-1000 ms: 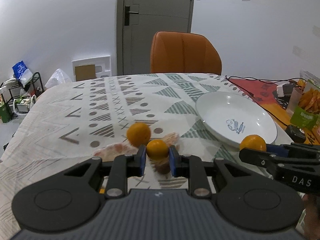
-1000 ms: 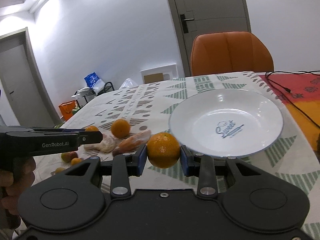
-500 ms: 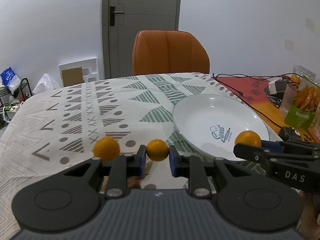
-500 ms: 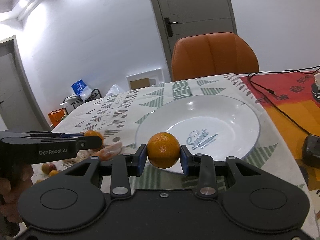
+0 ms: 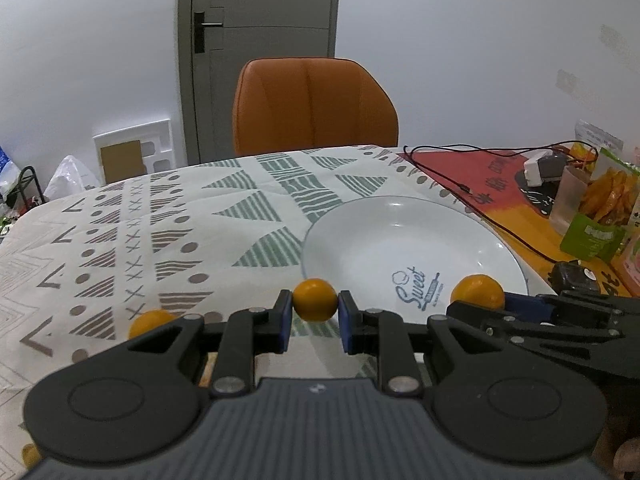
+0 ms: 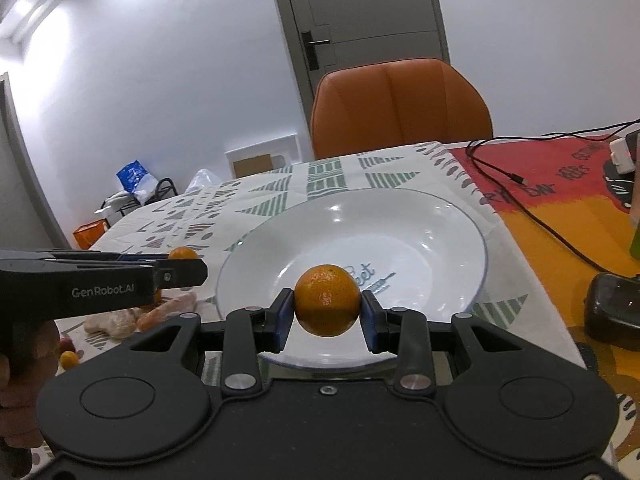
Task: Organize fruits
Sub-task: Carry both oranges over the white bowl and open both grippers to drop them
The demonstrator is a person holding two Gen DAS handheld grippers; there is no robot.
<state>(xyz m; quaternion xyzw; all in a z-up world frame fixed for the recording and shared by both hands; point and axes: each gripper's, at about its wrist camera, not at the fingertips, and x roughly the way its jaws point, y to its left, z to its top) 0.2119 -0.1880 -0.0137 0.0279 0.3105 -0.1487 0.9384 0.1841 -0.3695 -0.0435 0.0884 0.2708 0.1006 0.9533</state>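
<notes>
The patterned tablecloth (image 5: 168, 216) carries the white plate (image 6: 400, 220), its bowl bare. Above the plate's near rim, the right gripper (image 6: 327, 312) pinches a large orange (image 6: 327, 306); just left of that rim, the left gripper (image 5: 314, 318) clamps a small orange (image 5: 314, 300). Another orange (image 5: 150, 322) lies on the cloth left of the left gripper.

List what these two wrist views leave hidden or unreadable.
- Plate print, right wrist view: partly covered by the held orange.
- Fruit pile, right wrist view: half hidden behind the left gripper; kinds unclear.
- Loose orange, left wrist view: lower part cut off by the gripper body.
</notes>
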